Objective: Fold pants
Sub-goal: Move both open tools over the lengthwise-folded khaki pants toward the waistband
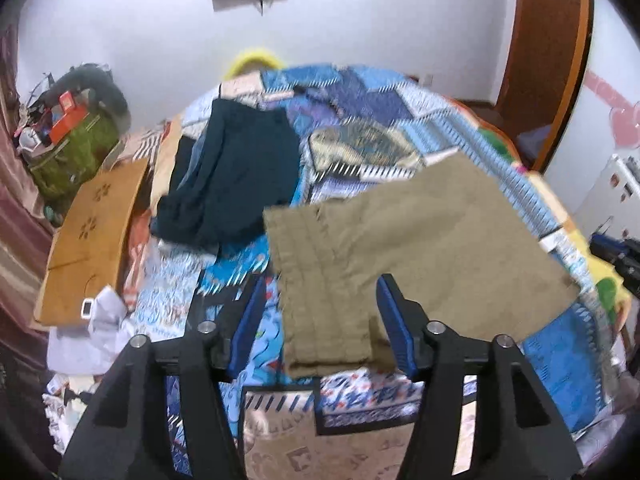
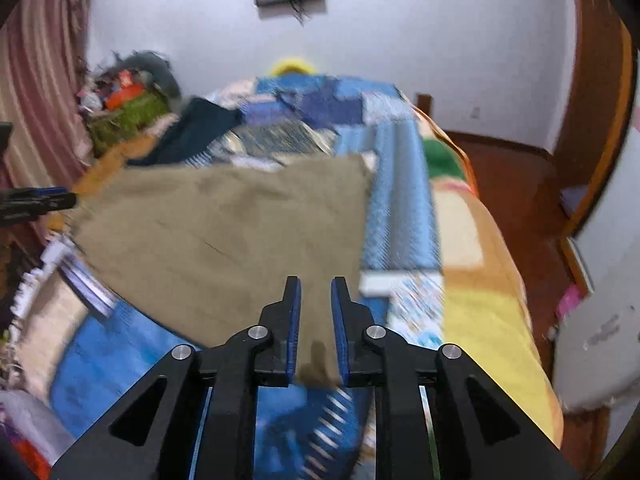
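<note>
Khaki pants lie folded flat on the patterned bedspread. In the left wrist view my left gripper is open, its blue pads wide apart over the pants' near left end by the waistband. In the right wrist view the same pants spread ahead and to the left. My right gripper has its jaws partly apart, with a corner of the khaki cloth lying between the blue pads; the frame is blurred. The left gripper also shows at the far left edge of that view.
A dark teal garment lies on the bed beyond the pants. A brown cardboard sheet and a green bag of clutter sit at the left. Wooden floor and a door lie to the right of the bed.
</note>
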{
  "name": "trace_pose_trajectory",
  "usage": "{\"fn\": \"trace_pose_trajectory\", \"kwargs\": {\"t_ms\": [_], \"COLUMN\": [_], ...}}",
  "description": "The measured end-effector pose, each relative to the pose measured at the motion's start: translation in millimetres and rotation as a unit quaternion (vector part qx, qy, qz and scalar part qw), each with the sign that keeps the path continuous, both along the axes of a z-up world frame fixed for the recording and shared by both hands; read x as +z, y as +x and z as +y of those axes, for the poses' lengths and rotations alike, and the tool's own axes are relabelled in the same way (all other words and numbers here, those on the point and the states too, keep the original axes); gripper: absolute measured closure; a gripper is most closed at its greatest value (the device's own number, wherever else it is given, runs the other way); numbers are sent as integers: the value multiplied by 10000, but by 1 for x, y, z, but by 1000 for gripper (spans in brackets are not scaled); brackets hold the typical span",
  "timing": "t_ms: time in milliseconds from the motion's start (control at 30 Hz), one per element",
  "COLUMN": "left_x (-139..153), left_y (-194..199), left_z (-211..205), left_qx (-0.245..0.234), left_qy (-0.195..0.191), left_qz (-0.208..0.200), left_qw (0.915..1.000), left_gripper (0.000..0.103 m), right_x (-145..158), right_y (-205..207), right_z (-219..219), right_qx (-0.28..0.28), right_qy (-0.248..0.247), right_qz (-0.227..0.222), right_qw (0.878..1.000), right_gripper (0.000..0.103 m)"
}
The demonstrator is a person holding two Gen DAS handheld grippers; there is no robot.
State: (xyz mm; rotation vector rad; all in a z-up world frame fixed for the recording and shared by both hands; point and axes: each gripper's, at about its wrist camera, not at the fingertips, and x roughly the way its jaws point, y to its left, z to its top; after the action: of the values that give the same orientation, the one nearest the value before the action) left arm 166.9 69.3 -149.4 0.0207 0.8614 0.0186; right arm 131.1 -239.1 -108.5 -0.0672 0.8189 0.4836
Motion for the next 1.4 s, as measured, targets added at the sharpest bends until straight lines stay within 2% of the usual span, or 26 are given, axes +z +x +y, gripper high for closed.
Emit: {"fn": "trace_pose_trajectory", "kwargs": {"t_ms": [100, 167, 267, 333, 500, 600, 700, 833, 1000, 1067, 1300, 1400], "left_x": [5, 1, -12, -25, -53, -59, -58, -58, -64, -63, -48, -34], "left_y": [4, 11, 20, 25, 27, 20, 12, 7, 1, -2, -4, 0], "left_z": [-7, -17, -29, -34, -39, -34, -27, -12, 7, 11, 8, 13], "left_qx": [-177, -327, -489, -545, -465, -363, -288, -101, 103, 145, 205, 273], "left_qy": [-265, -327, -364, -378, 50, 296, 449, 358, 1, -104, 104, 208], "left_qz": [-18, 112, 325, 510, 719, 685, 571, 542, 646, 653, 598, 462], "left_qw": [9995, 9989, 9976, 9965, 9963, 9965, 9969, 9978, 9979, 9977, 9979, 9983], "left_gripper": [37, 36, 35, 35, 35, 32, 24, 20, 17, 17, 17, 17], "right_x": [5, 2, -8, -16, -47, -59, -60, -68, -75, -75, -63, -49], "right_y": [3, 6, 9, 10, 16, 14, 13, 9, 5, 3, -1, 3], "right_z": [22, 38, 63, 76, 93, 84, 68, 45, 8, -2, -11, -13], "right_qx": [337, 515, 791, 931, 1109, 1098, 961, 620, 189, 95, 17, 38], "right_qy": [380, 531, 670, 701, 590, 628, 620, 307, 14, 45, 27, 54], "right_qz": [24, 129, 315, 442, 975, 1061, 1116, 1117, 1157, 1178, 1147, 958], "right_qw": [9987, 9972, 9941, 9922, 9873, 9863, 9871, 9913, 9931, 9930, 9934, 9954], "right_gripper": [77, 76, 73, 66, 65, 62, 61, 61, 61, 61, 61, 59]}}
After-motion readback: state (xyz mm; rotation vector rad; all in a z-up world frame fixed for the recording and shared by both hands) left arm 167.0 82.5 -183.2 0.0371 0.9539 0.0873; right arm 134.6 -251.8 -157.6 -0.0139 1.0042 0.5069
